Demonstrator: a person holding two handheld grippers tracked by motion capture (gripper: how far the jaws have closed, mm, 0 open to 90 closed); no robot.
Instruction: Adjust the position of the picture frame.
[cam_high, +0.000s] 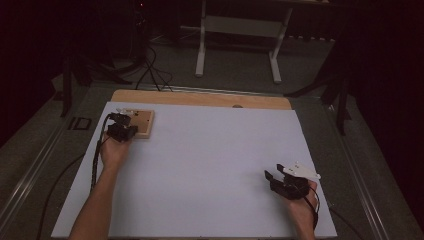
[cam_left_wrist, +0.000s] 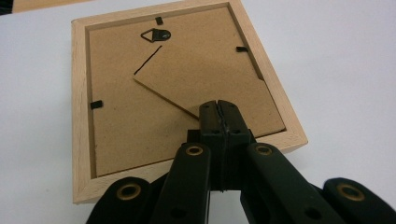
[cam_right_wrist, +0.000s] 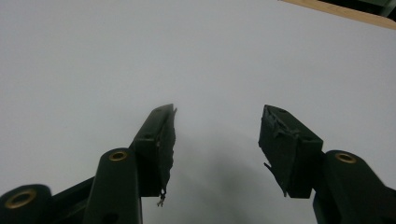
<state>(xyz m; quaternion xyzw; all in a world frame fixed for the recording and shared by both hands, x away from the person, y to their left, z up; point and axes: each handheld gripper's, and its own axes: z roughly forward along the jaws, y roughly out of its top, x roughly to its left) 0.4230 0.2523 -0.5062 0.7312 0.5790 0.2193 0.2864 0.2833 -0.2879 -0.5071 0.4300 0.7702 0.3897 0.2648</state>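
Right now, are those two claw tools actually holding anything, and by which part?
The left gripper is shut at the stand flap on the picture frame's back; whether it pinches the flap's edge cannot be told. The right gripper is open and holds nothing.

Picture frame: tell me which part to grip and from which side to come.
The picture frame lies flat, back side up, on the white table. Probably best grip the wooden rim, coming from outside an edge with one jaw above and one slid beneath; the flat backboard gives the jaws nothing to close on. The left gripper, jaws shut, sits over the stand flap.
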